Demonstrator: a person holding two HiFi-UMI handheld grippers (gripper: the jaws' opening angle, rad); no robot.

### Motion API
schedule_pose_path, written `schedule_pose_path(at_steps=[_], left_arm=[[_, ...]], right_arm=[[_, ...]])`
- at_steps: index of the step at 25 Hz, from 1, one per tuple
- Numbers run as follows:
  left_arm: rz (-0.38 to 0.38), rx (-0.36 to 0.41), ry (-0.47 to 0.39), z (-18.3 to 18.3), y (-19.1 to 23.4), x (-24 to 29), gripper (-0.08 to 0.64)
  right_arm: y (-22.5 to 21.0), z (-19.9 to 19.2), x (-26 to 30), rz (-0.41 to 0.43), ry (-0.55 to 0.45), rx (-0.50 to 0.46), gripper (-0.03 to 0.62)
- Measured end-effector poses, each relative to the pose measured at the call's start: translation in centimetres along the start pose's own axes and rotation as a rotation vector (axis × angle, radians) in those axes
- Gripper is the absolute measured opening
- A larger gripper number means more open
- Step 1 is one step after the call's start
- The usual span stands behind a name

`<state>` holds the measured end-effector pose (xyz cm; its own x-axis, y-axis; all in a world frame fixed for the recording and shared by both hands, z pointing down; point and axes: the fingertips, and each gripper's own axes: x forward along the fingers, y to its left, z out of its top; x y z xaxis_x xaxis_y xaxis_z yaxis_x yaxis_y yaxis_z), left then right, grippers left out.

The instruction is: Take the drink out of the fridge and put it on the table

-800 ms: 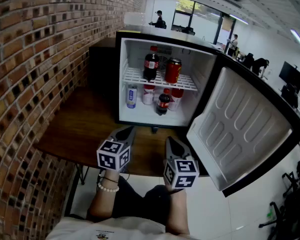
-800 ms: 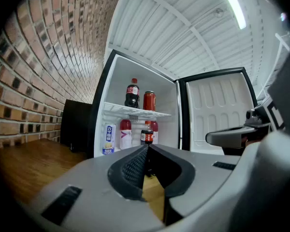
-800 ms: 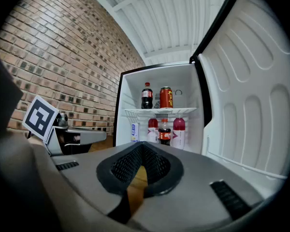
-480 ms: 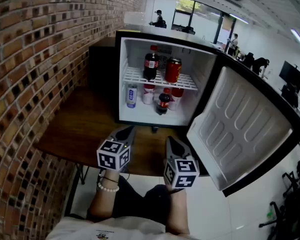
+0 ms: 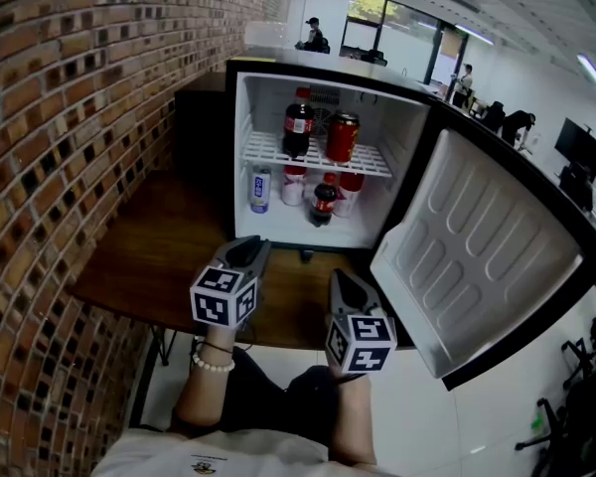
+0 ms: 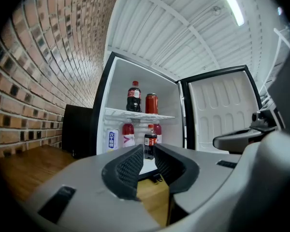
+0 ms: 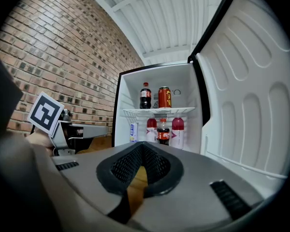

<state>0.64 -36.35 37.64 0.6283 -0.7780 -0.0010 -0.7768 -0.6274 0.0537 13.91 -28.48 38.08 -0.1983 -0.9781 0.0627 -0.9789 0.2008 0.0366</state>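
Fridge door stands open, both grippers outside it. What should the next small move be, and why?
Probably widen the jaws of the left gripper and ease it forward toward the small cola bottle low in the fridge: the jaws stand narrowly apart, empty, and that bottle sits frontmost, lined up with their gap.

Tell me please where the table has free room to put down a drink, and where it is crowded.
Free: the wooden table between the brick wall and the fridge, and the strip before the fridge's opening. Crowded: the fridge floor, where bottles and a white can stand close together.
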Motion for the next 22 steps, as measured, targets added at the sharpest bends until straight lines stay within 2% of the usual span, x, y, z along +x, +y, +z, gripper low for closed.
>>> schedule_pose_path(at_steps=[9,14,22], left_arm=[[-0.010,0.064,0.001,2.9,0.6,2.6,0.239],[-0.033,0.109,-0.029,5.8,0.5,4.6,0.259],[-0.067,0.132,-0.067,9.8,0.4,7.9,0.278]], right_arm=[[-0.3,0.1,0.3,0.004,-0.004,0.012,0.012],[-0.7,0.2,0.3,-0.001,-0.008,0.017,0.012],[-1.8,0.1,0.1,-0.021,-0.011,0.028,0.012]])
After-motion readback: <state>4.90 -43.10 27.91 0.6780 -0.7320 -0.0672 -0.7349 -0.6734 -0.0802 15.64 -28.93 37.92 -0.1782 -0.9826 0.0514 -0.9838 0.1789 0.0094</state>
